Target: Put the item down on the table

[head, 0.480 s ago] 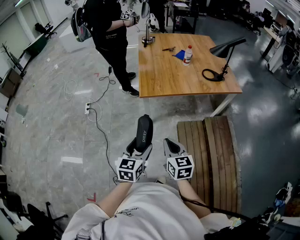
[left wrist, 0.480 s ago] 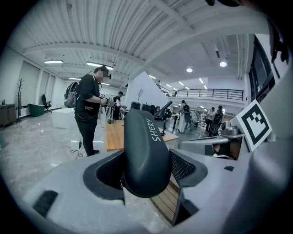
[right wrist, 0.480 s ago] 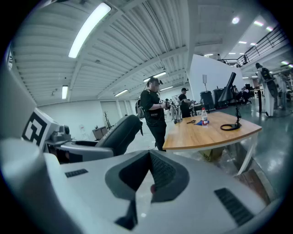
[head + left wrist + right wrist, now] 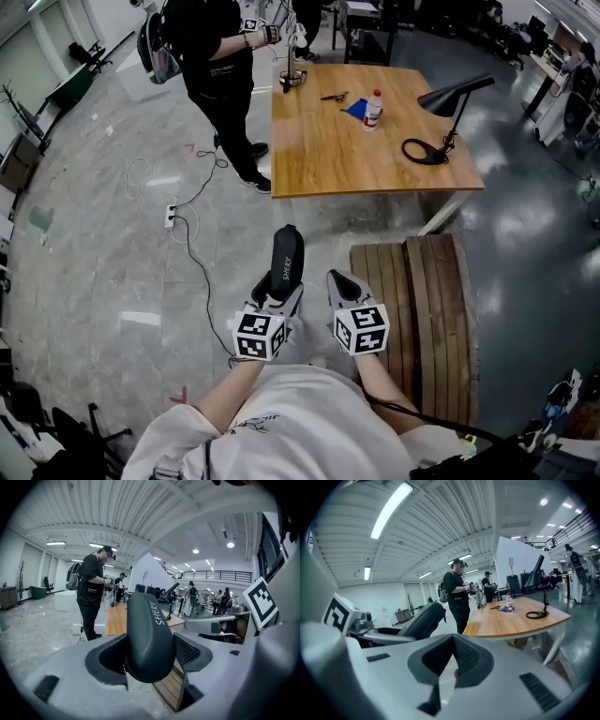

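Hardly anything has shifted: the left gripper (image 4: pixel 279 298) still clamps the dark case (image 4: pixel 285 261) in its jaws, long axis pointing ahead toward the counter (image 4: pixel 319 159), well apart; the right gripper (image 4: pixel 341 284) has its jaws closed on nothing.

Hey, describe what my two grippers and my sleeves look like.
Both are light grey plastic. The left gripper and right gripper each carry a white cube with black square markers; dark mesh-textured pads line the jaws. You wear a white short-sleeved T-shirt with a small dark print.
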A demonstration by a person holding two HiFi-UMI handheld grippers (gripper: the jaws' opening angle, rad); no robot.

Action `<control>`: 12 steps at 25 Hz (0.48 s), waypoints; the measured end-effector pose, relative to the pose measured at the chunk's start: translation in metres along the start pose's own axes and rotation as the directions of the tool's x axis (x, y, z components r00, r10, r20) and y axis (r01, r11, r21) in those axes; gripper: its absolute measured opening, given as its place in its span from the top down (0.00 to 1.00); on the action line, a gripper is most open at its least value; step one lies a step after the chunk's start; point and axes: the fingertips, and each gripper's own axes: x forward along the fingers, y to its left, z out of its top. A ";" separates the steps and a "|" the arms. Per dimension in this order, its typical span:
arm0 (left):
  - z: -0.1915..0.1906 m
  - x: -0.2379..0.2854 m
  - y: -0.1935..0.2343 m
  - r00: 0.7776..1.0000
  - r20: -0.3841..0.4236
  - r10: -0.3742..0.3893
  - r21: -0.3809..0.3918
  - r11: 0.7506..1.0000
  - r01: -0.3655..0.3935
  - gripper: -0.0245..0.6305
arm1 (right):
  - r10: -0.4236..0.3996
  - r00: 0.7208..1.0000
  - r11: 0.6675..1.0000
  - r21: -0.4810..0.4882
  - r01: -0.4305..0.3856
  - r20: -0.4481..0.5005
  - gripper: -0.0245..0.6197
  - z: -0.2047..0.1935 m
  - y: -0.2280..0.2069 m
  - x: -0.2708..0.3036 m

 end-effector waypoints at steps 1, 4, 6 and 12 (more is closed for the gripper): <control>0.001 0.008 0.003 1.000 -0.001 -0.002 0.001 1.000 0.002 0.48 | 0.001 1.000 1.000 -0.002 -0.001 -0.001 0.96 0.003 -0.004 0.007; 0.008 0.036 0.017 1.000 -0.005 -0.009 -0.003 1.000 0.009 0.48 | -0.001 1.000 1.000 -0.005 0.001 -0.007 0.96 0.011 -0.018 0.034; 0.012 0.060 0.031 1.000 -0.016 -0.020 -0.010 1.000 0.020 0.48 | -0.008 1.000 1.000 -0.007 0.008 -0.013 0.96 0.018 -0.030 0.058; 0.044 0.142 0.079 0.997 -0.034 -0.068 -0.009 0.998 0.068 0.48 | -0.051 0.998 0.999 -0.008 0.051 -0.021 0.96 0.059 -0.072 0.142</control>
